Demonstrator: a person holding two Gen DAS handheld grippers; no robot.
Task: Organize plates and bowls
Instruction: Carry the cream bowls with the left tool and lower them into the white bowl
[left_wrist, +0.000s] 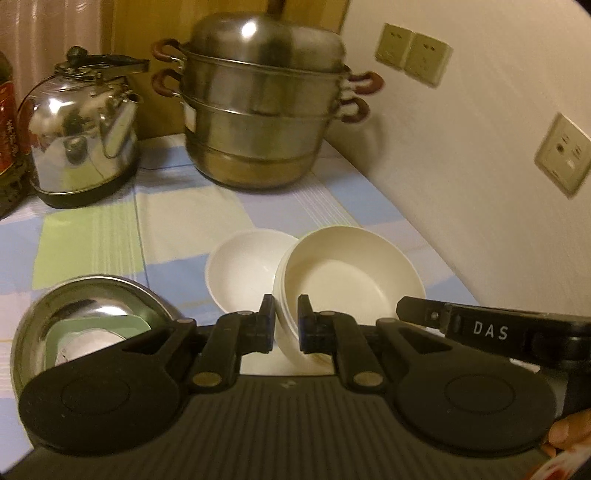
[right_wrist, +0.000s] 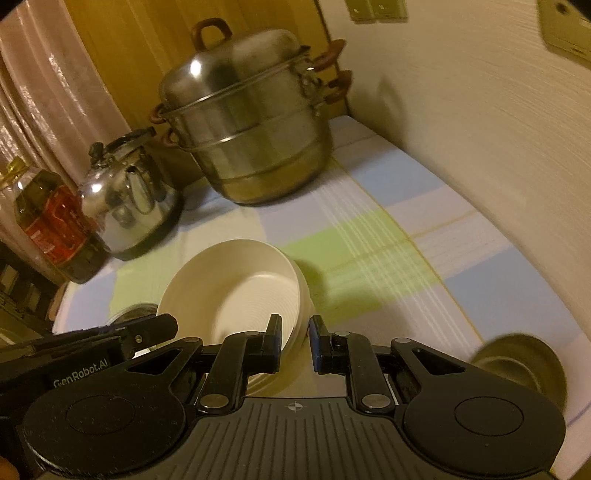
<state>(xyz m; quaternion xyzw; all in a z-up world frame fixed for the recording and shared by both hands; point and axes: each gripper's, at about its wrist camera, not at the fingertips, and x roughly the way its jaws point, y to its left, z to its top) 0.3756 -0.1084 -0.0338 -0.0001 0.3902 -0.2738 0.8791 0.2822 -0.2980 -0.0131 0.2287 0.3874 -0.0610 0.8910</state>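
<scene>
A stack of white bowls (left_wrist: 347, 273) is held at both sides. My left gripper (left_wrist: 286, 306) is shut on its near left rim, the wall of the stack pinched between the pads. My right gripper (right_wrist: 295, 325) is shut on the opposite rim of the same stack of white bowls (right_wrist: 236, 288), which is tilted above the checked cloth. Each gripper shows in the other's view: the right gripper (left_wrist: 404, 312) at the stack's right edge, the left gripper (right_wrist: 168, 325) at its left edge. A single white bowl (left_wrist: 243, 269) rests on the cloth just behind the stack.
A steel bowl (left_wrist: 48, 325) holding a green dish (left_wrist: 99, 328) sits near left. A small steel bowl (right_wrist: 524, 365) lies near right. At the back stand a tiered steamer pot (left_wrist: 258, 107), a kettle (left_wrist: 81, 136) and an oil bottle (right_wrist: 55, 225). The wall (left_wrist: 461, 147) runs along the right.
</scene>
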